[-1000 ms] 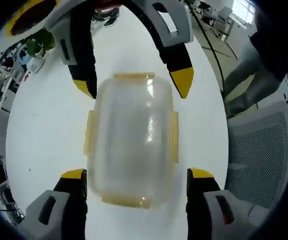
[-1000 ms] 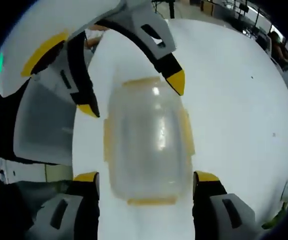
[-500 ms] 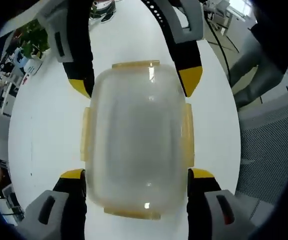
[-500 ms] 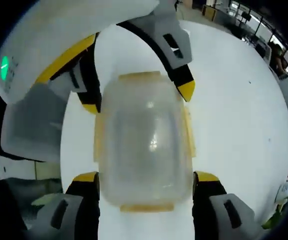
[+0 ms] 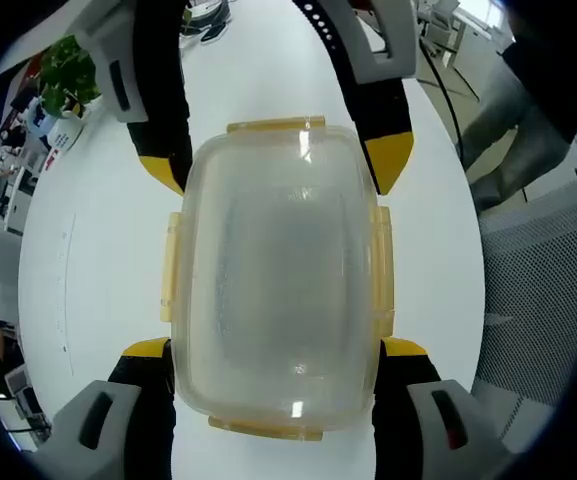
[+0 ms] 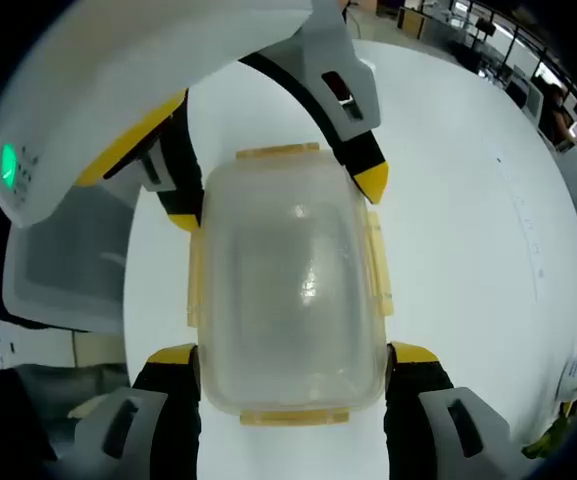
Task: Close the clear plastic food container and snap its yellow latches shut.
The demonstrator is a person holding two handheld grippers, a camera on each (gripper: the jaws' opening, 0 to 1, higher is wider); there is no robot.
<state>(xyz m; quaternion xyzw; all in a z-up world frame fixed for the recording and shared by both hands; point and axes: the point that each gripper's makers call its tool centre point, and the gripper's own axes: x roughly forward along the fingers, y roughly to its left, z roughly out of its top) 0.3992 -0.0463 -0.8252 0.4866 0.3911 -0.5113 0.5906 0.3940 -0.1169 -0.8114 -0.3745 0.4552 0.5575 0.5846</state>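
Note:
A clear plastic food container [image 5: 278, 280] with its lid on sits on the white table [image 5: 98, 260]. Yellow latches [image 5: 171, 265] stick out from all of the lid's edges. My left gripper [image 5: 275, 350] is open, its yellow-tipped jaws flanking the container's near end, close to its corners. My right gripper [image 5: 276, 165] comes from the opposite side, open, jaws astride the far end. In the right gripper view the same container [image 6: 288, 280] lies between my right gripper [image 6: 293, 355] at the bottom and my left gripper [image 6: 277, 200] at the top. Whether any jaw touches the container cannot be told.
A grey mesh chair [image 5: 538, 290] stands just off the table edge, seen again as a grey panel [image 6: 63, 260]. A potted plant [image 5: 63, 85] sits at the table's far side. A person's legs [image 5: 498, 110] stand beyond the table.
Both grippers have closed in on the container from opposite ends, so it looks larger and now sits between both pairs of jaws. Jaw openings look unchanged.

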